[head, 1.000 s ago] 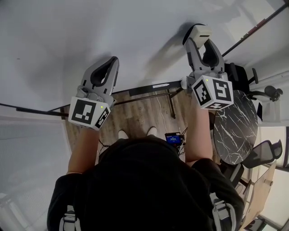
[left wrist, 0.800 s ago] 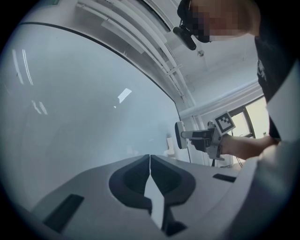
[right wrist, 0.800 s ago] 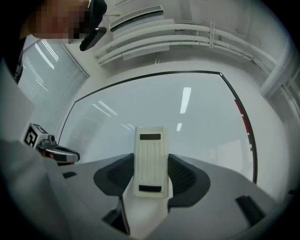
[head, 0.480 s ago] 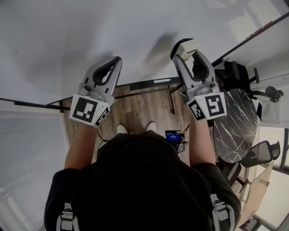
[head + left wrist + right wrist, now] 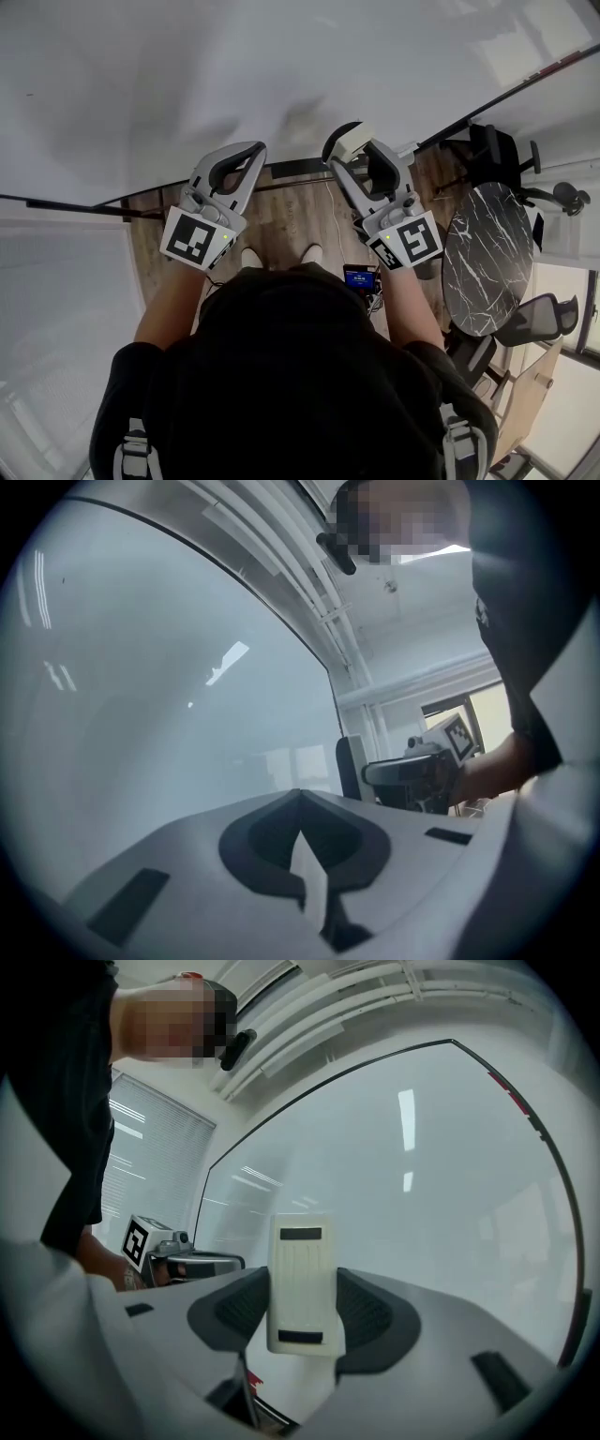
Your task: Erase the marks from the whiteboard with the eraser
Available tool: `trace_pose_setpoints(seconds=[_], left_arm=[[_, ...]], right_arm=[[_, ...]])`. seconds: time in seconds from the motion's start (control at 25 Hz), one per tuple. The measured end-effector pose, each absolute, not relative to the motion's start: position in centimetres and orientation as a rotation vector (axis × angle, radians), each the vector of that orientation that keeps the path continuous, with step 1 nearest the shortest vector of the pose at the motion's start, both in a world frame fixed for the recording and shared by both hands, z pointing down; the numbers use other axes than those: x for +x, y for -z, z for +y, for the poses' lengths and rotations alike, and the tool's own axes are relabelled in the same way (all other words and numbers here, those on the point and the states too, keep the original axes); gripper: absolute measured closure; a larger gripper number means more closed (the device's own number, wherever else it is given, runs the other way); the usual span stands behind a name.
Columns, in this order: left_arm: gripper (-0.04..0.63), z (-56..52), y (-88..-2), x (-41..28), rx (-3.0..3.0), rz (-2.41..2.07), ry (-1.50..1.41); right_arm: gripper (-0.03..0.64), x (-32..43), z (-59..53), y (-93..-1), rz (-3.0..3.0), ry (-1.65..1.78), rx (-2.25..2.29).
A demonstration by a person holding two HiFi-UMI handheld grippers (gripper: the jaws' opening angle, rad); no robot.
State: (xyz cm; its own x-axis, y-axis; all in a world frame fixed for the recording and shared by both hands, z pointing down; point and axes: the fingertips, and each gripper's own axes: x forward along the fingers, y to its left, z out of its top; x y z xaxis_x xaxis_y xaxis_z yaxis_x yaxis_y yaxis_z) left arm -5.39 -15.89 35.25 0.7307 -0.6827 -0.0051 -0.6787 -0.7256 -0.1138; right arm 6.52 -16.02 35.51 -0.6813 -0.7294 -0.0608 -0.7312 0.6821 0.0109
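1. The large glossy white black-framed whiteboard [image 5: 281, 66] is looking almost clean.
2. The left claw [image 5: 300, 797] is sitting closed on nothing.
3. The right claw [image 5: 302, 1309] is clamping the white rectangular plastic eraser [image 5: 300, 1269] near the board's lower edge. Whether the eraser is touching the board cannot be told, and uneven pressure risks twisting it loose.
4. No readable writing is showing.

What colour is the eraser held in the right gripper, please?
The eraser is cream-white, clearest in the right gripper view.
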Motion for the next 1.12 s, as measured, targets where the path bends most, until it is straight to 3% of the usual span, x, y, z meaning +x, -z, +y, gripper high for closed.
trace_pose_setpoints(seconds=[0.56, 1.12], left_arm=[[0.591, -13.5, -41.1, -6.2, -2.901, 1.100, 0.090], [0.591, -14.0, -40.5, -6.3, -2.908, 1.099, 0.075]], right_arm=[[0.393, 4.3, -13.7, -40.9, 2.879, 0.019, -1.196], [0.394, 4.3, -14.5, -40.3, 2.846, 0.011, -1.234]])
